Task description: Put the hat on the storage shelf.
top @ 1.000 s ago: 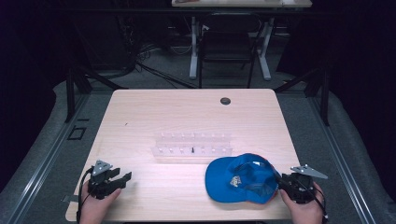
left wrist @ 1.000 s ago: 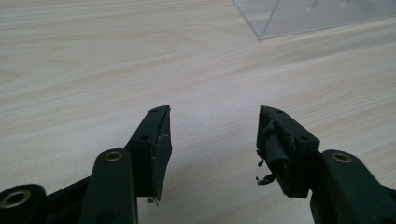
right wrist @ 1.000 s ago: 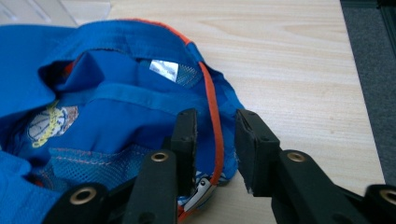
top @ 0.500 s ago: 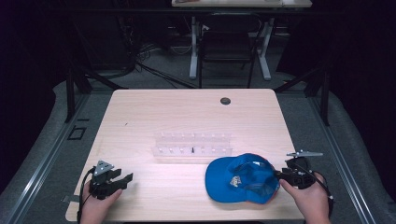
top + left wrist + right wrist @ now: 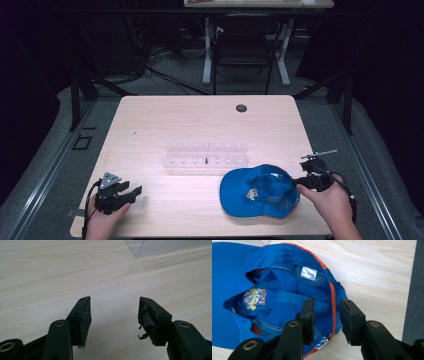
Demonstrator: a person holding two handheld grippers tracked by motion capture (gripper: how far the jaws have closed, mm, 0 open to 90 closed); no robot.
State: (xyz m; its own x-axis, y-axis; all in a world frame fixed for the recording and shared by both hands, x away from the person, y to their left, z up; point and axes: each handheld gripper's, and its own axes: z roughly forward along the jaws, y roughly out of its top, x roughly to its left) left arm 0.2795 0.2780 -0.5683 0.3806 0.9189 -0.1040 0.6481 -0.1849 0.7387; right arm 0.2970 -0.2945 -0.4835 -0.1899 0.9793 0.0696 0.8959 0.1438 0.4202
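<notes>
L gripper, black two-jaw tool w/ grey three-cornered plate on top, sits low over the pale wood-grain table at its near-L corner, held in the person's L hand. Jaws spread wide, released, nothing btwn them; in the left gripper view just bare tabletop shows in the gap. Ahead of its jaws & off to their R: corner of the clear plastic multi-compartment box, well apart from the tips. In the high view that box lies mid-table, a small dark item in one middle compartment, too small to tell what.

R gripper, black, in the R hand near the table's R edge. Its jaws straddle the back rim of the blue fabric baseball cap w/ orange edging: one jaw inside the cap, other outside, orange-trimmed rim btwn them. Jaws partway apart, not clenched; whether the pads touch the fabric, can't tell.

Cap lies opening-up on the table, directly ahead of R gripper, just beside the near-R end of the clear box, far from L gripper. Inside the cap: white label, yellow-stitched emblem backside.
</notes>
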